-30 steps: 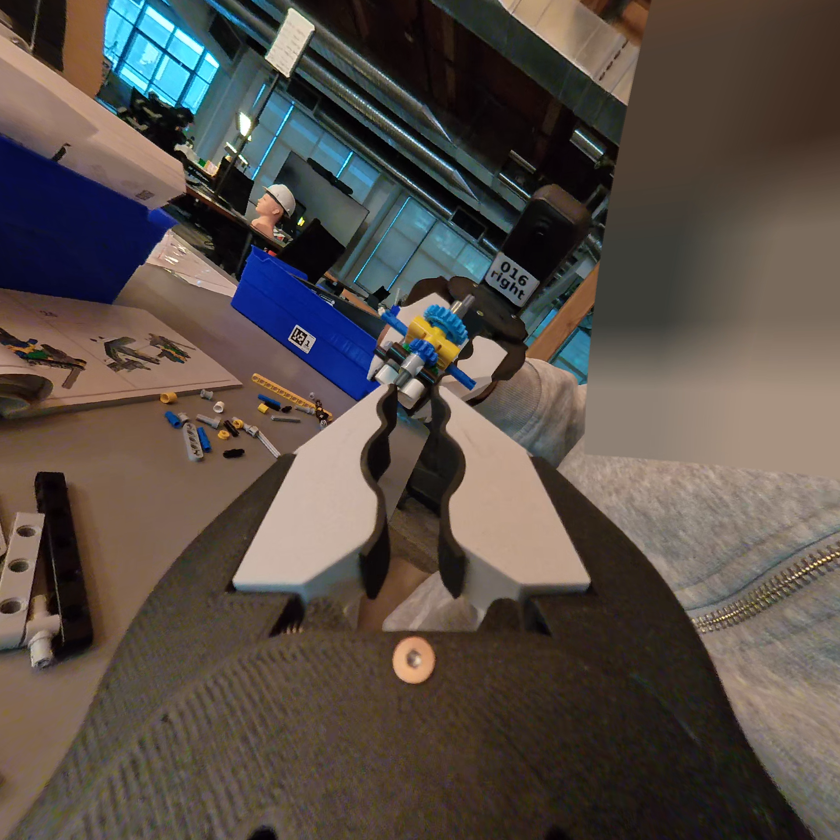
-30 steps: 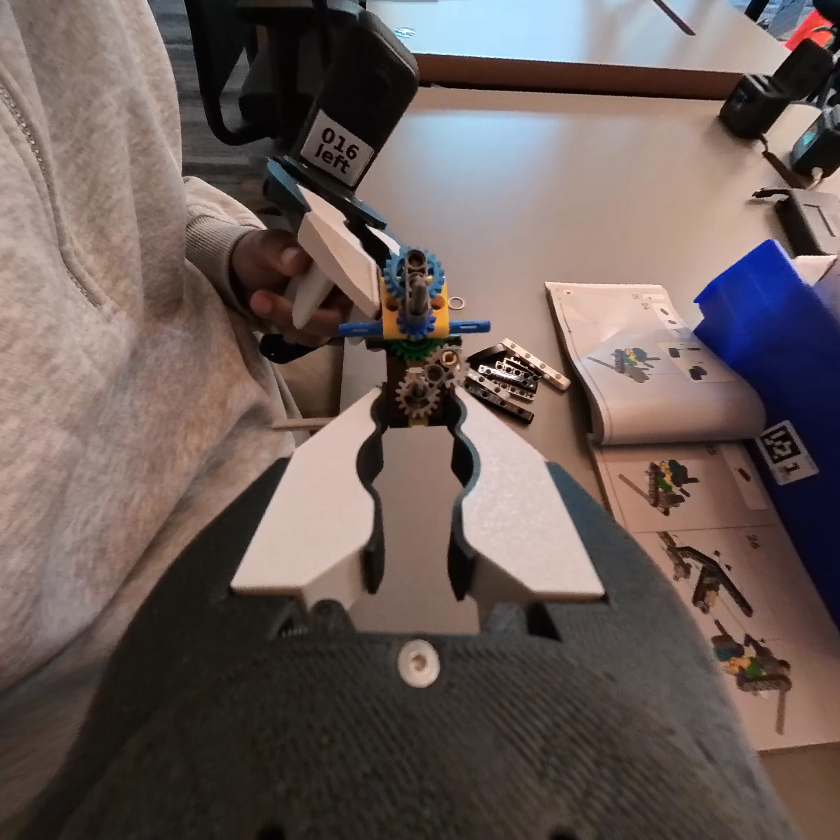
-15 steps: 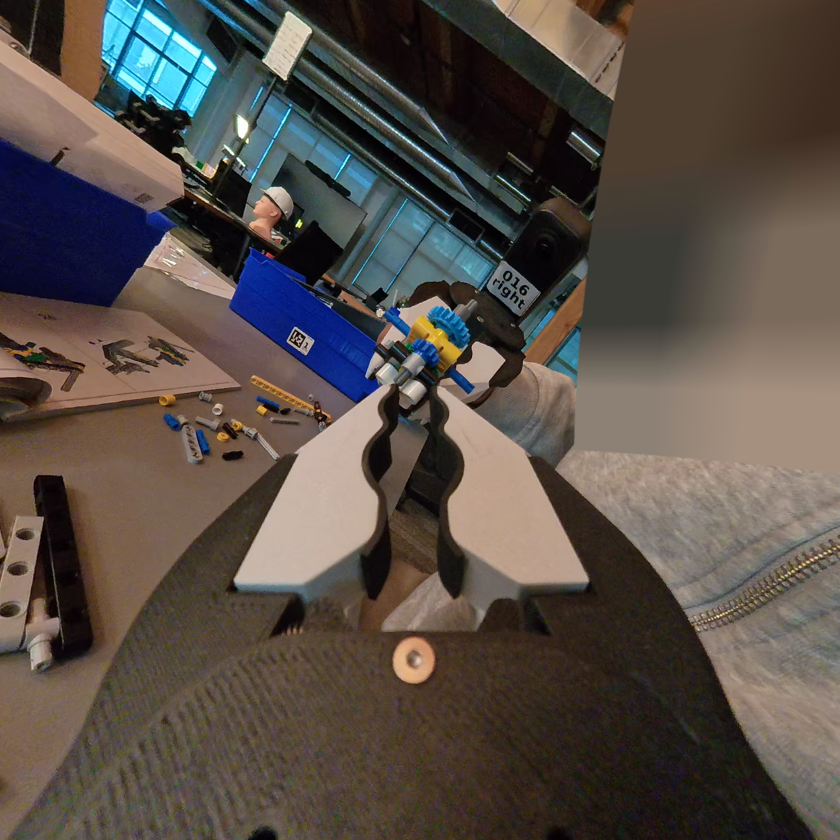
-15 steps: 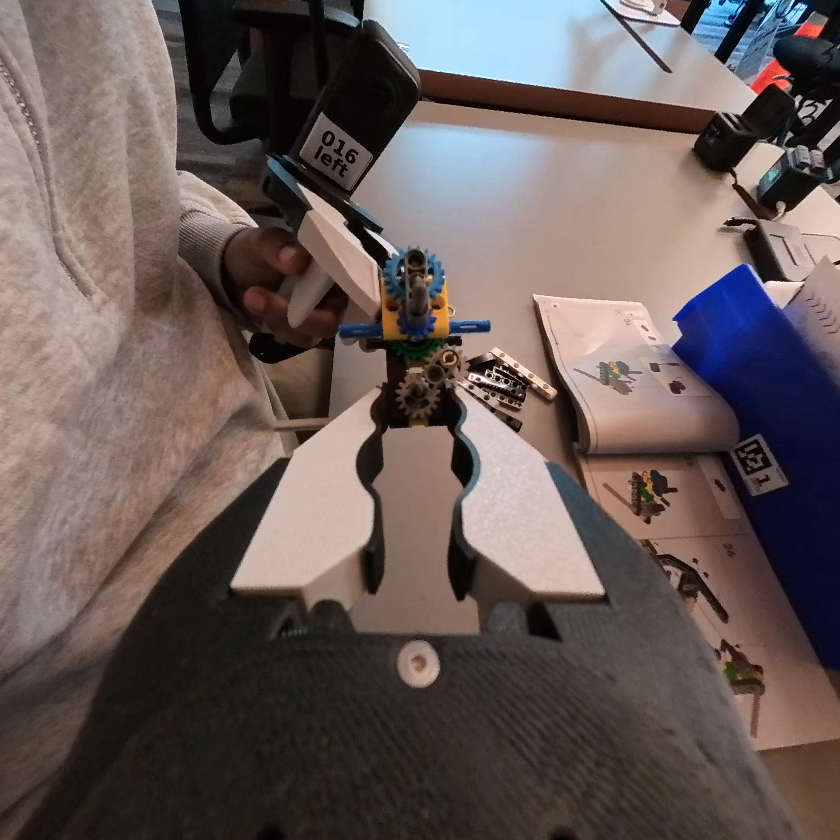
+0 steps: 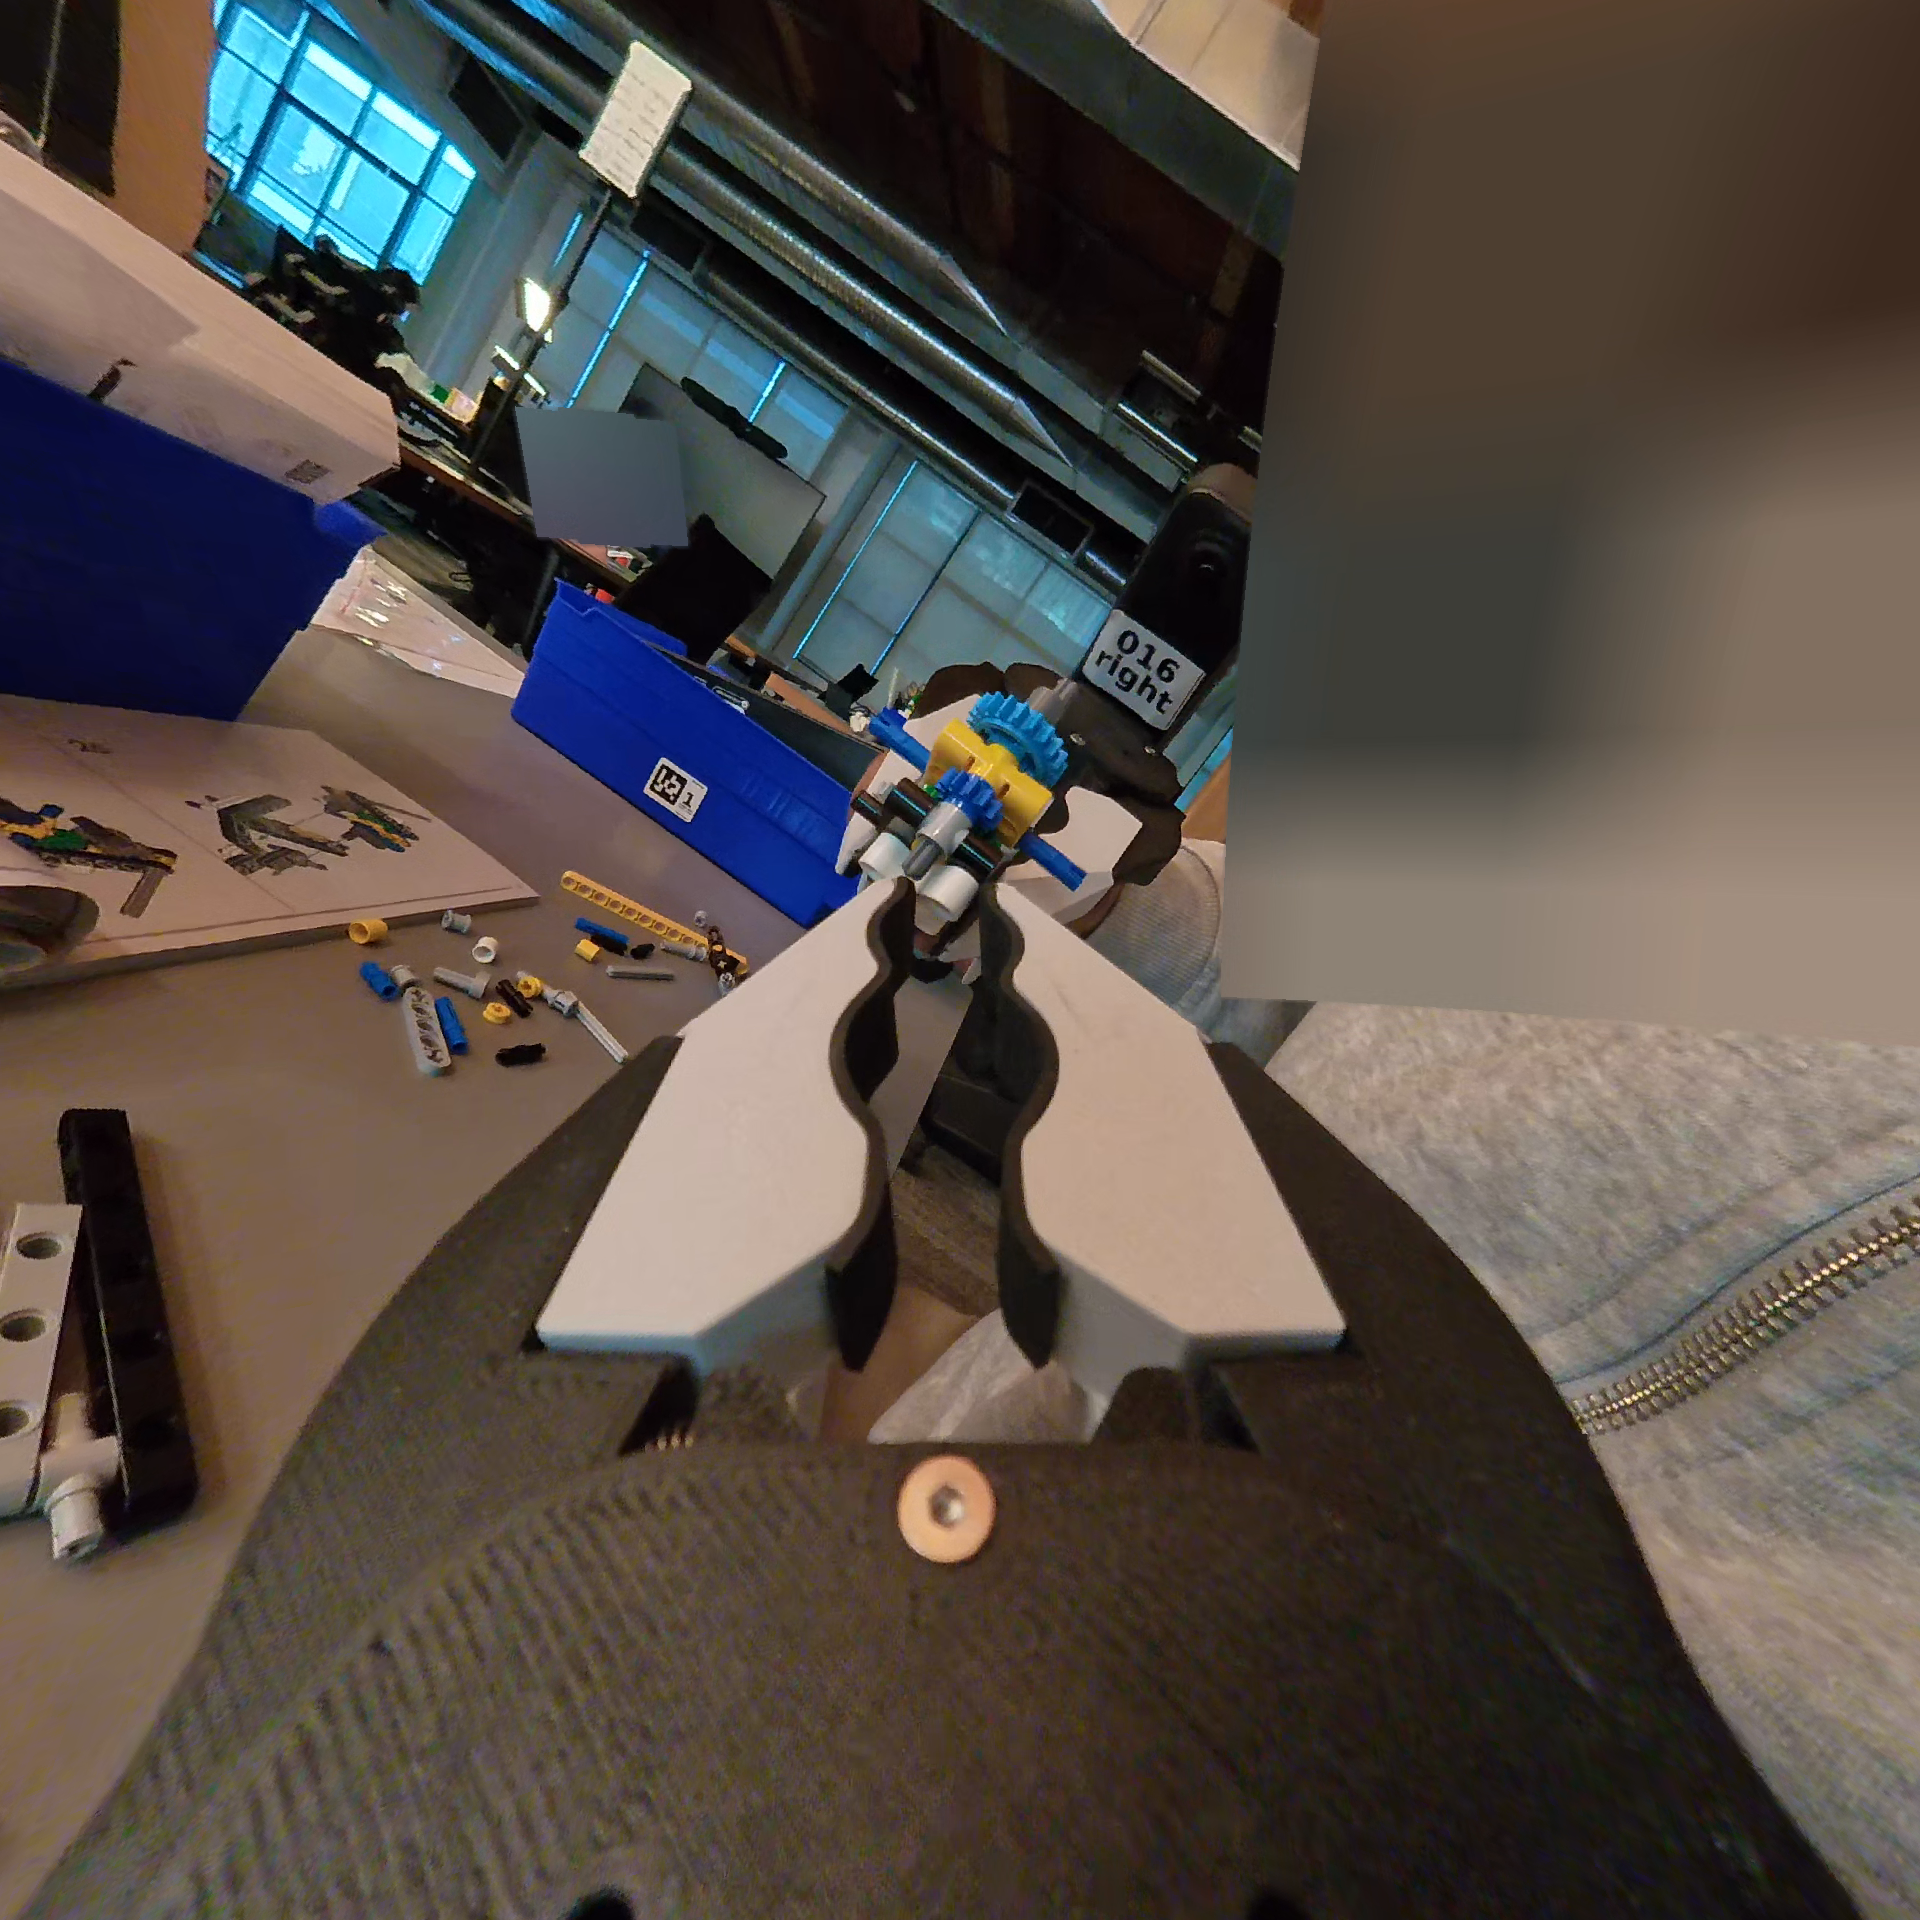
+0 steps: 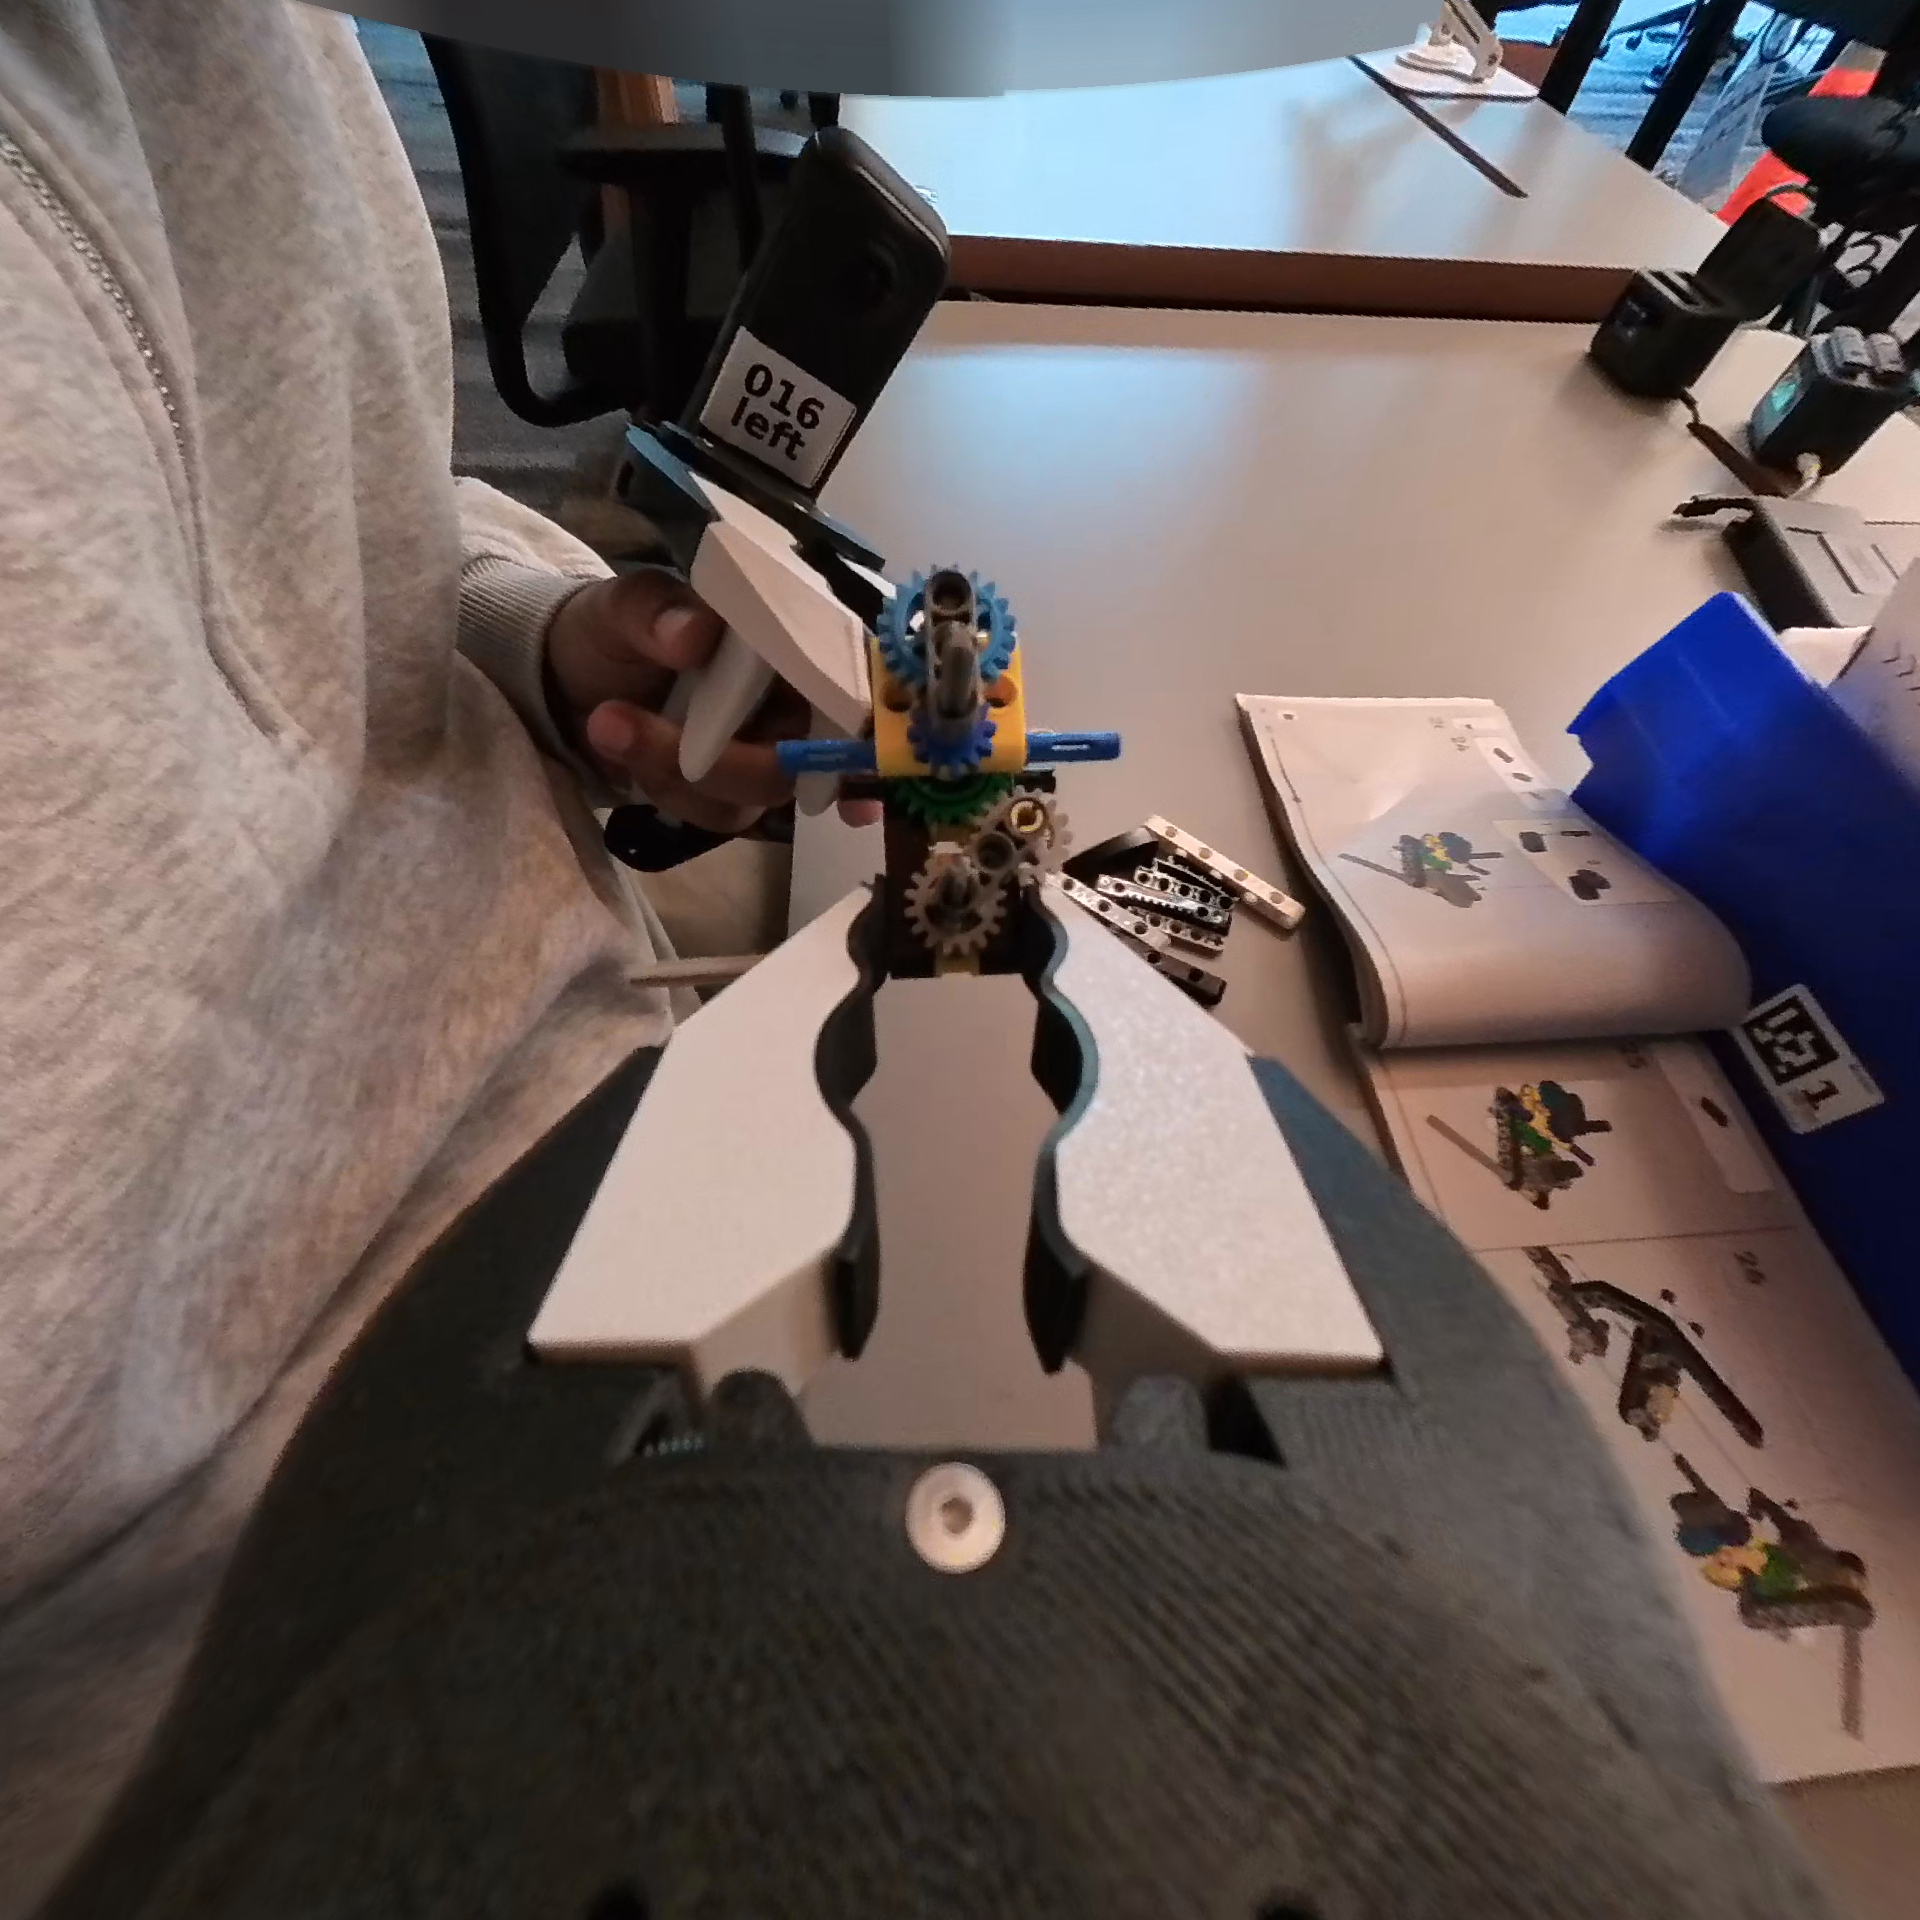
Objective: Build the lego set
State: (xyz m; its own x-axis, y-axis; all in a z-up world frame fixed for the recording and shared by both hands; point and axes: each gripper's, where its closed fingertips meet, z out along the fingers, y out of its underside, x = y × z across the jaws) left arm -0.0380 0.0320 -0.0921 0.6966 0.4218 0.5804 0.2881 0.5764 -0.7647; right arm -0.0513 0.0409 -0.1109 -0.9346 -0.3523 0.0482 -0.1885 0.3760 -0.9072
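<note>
The right gripper (image 6: 951,935) holds the lego assembly (image 6: 951,800) above the table (image 6: 1299,499), its 2 fingertips closed on the dark lower block, where grey gears (image 6: 951,909) sit right between the tips. Above the tips the assembly rises through a green gear (image 6: 928,800) to a yellow block (image 6: 896,717) with 2 blue gears (image 6: 943,623) on a dark axle, and a blue axle (image 6: 1070,744) sticks out to both sides.

The left gripper (image 5: 940,909) meets the same assembly from the opposite end. In the left wrist view its tips are narrowed onto the white and grey pins (image 5: 935,868) at the near end of the lego assembly (image 5: 971,790), with only a slim gap between the fingers. In the right wrist view the left gripper (image 6: 831,727) comes in from the upper left, a white finger (image 6: 779,613) lying against the yellow block, a hand (image 6: 644,707) wrapped around its handle.

Right of the right gripper's tips, black and grey beams (image 6: 1174,904) lie in a heap on the table, with an open instruction booklet (image 6: 1475,883) beyond them and a blue bin (image 6: 1766,831) farther right. Left of the left gripper's tips, small loose parts (image 5: 499,987) are scattered on the table (image 5: 260,1091), a yellow beam (image 5: 644,920) lies near them, and a black beam (image 5: 125,1309) with a grey beam (image 5: 31,1320) beside it sits at the far left.
</note>
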